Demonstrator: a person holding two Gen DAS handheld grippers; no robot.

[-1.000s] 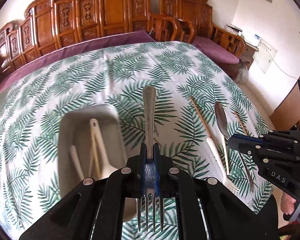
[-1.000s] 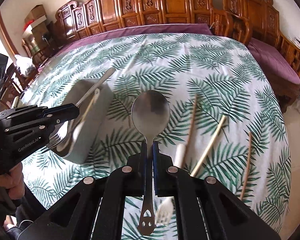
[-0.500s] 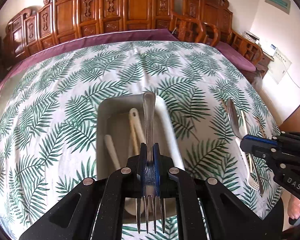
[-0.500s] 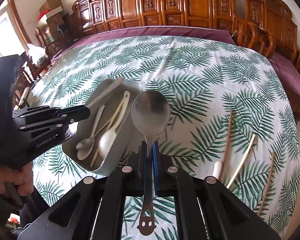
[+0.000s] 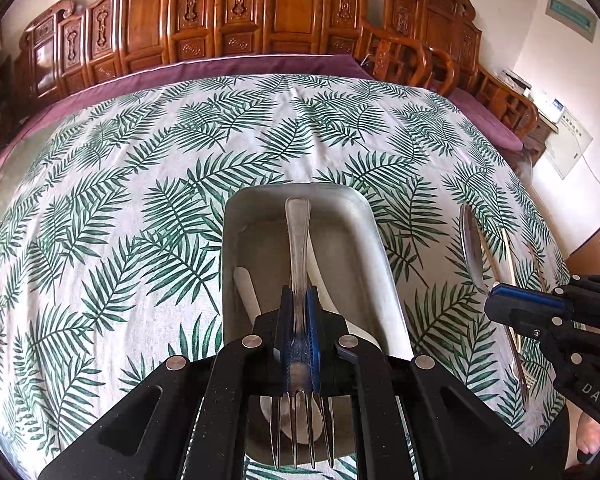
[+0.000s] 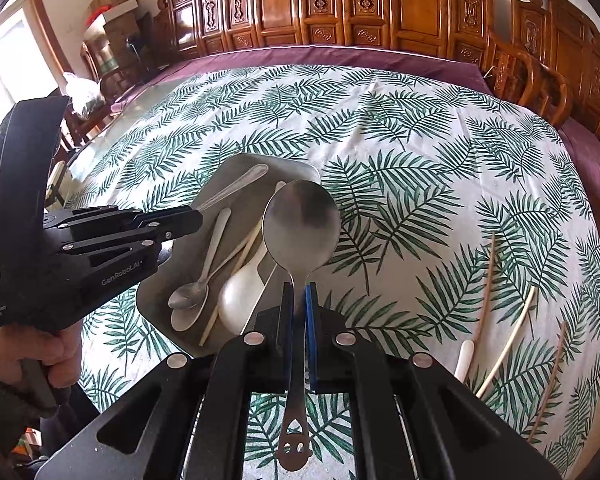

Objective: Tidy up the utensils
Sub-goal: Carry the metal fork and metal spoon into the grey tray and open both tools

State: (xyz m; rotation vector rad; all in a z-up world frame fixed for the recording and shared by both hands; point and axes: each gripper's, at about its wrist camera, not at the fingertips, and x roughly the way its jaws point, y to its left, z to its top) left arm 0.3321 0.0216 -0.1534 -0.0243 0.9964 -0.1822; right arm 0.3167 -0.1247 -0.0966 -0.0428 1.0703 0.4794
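Steel tray [image 5: 374, 240] sits on the leaf-print counter [image 5: 140, 200], already holding a small spoon [image 6: 196, 292], a white spoon [image 6: 240, 296] and a chopstick [image 6: 236, 256]. The left claw [image 5: 300, 316] is clamped on a fork [image 5: 298, 240], handle pointing far over the tray and tines near. The right claw [image 6: 298, 312] is clamped on a big spoon [image 6: 300, 228], bowl just right of the tray, while more chopsticks [image 6: 504, 356] lie well apart on the counter's right side.
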